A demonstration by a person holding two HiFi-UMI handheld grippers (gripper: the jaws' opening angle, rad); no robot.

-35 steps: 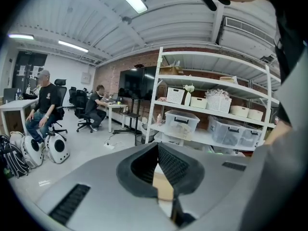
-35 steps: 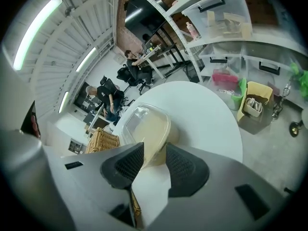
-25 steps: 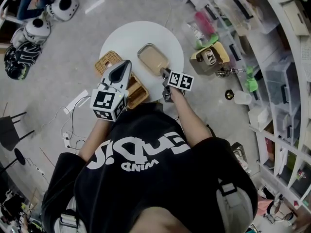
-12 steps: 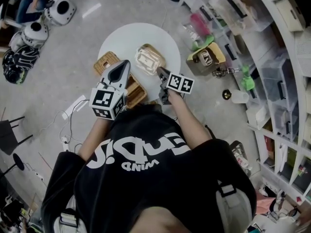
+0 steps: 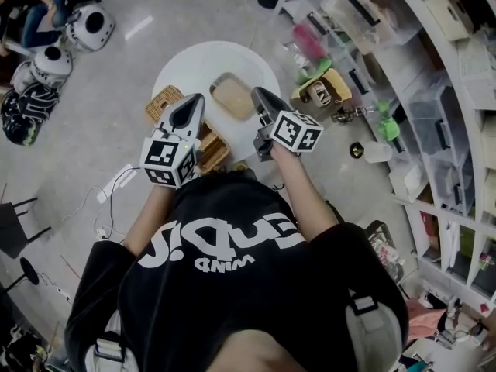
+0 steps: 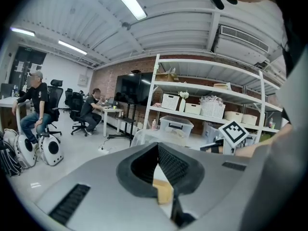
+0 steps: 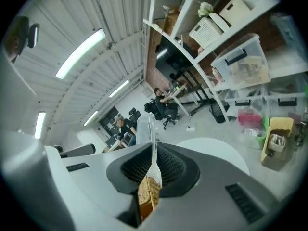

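Right gripper (image 7: 153, 153): jaws narrow, clamped on a clear lid (image 7: 146, 131), which stands upright and edge-on between the pads. In the head view this gripper sits at 3 o'clock of the tan container (image 5: 230, 98), which rests near the centre of the round white table (image 5: 194, 62). Left gripper (image 5: 191, 103): jaws together, apparently with nothing between them, positioned above the wicker basket (image 5: 160, 101) at the table's 7 o'clock edge.

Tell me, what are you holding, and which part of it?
The right gripper pinches a clear plastic lid by its edge. The left gripper holds nothing.
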